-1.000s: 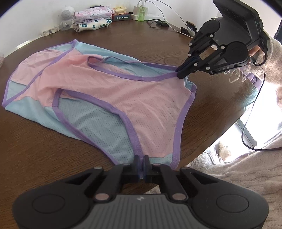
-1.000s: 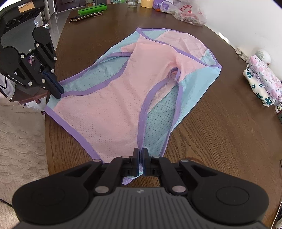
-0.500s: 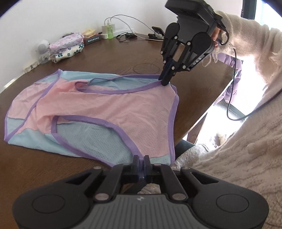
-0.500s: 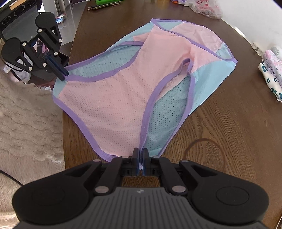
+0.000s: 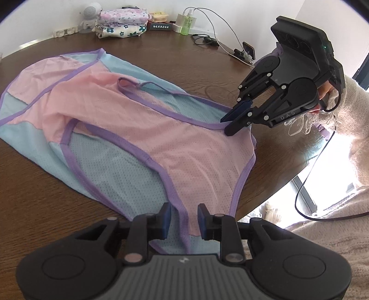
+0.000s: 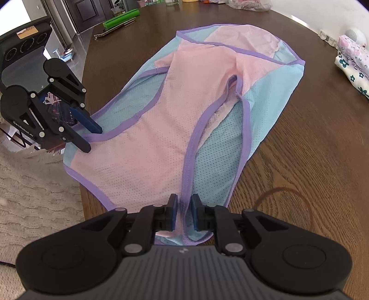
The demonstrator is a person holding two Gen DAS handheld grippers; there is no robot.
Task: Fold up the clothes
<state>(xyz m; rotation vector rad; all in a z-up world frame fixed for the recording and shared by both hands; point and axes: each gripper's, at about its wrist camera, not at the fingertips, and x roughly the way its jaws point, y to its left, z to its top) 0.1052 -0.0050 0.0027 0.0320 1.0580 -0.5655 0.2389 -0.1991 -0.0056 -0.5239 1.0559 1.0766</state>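
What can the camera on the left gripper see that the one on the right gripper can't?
Only the left wrist view shows the charger and cables by the wall, and a cream sleeve.

Only the right wrist view shows the green roll at the table's far end and the dark doors beyond it.

Both show the pink-and-blue garment spread on the wooden table, the folded floral clothes, the left gripper and the right gripper, each with jaws just opened, hem between them.

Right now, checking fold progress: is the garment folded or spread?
Spread: the garment lies flat across the table, one layer doubled, no finished fold.
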